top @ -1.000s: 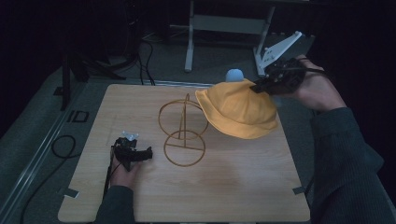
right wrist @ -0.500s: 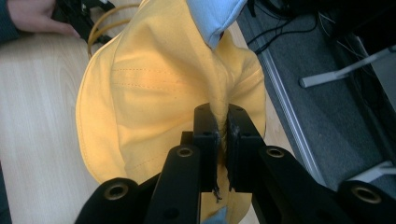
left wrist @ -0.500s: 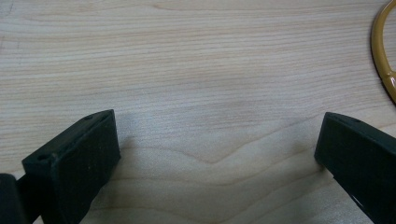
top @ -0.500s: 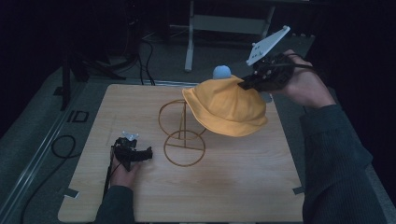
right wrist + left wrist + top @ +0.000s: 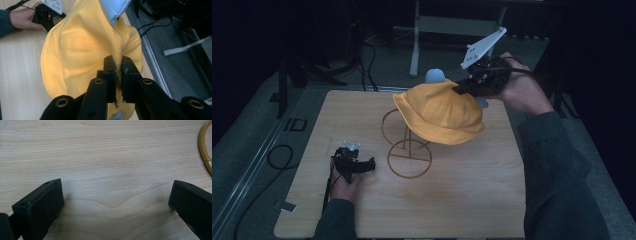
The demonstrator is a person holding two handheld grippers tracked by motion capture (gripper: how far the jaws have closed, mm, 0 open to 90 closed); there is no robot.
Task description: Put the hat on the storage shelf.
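A yellow bucket hat [image 5: 439,111] with a pale blue lining [image 5: 434,75] hangs in the air over the far right of the wooden table [image 5: 362,107]. My right gripper [image 5: 464,86] is shut on a fold of its crown; the right gripper view shows the yellow hat [image 5: 82,47] pinched between the jaws of the right gripper [image 5: 119,67]. A gold wire stand [image 5: 404,145] rises just left of and below the hat, its top partly hidden by the brim. My left gripper [image 5: 371,164] rests on the table near the stand's base ring [image 5: 206,152], open with bare wood between its jaws.
The table's left edge runs along a metal rail [image 5: 257,160] with a black cable [image 5: 277,150] on the floor. A white table leg [image 5: 414,40] stands behind the table. The other hand and gripper [image 5: 47,12] appear far off in the right gripper view.
My right gripper has carried the hat leftward and slightly up, toward the top of the wire stand. The left gripper has stayed in place.
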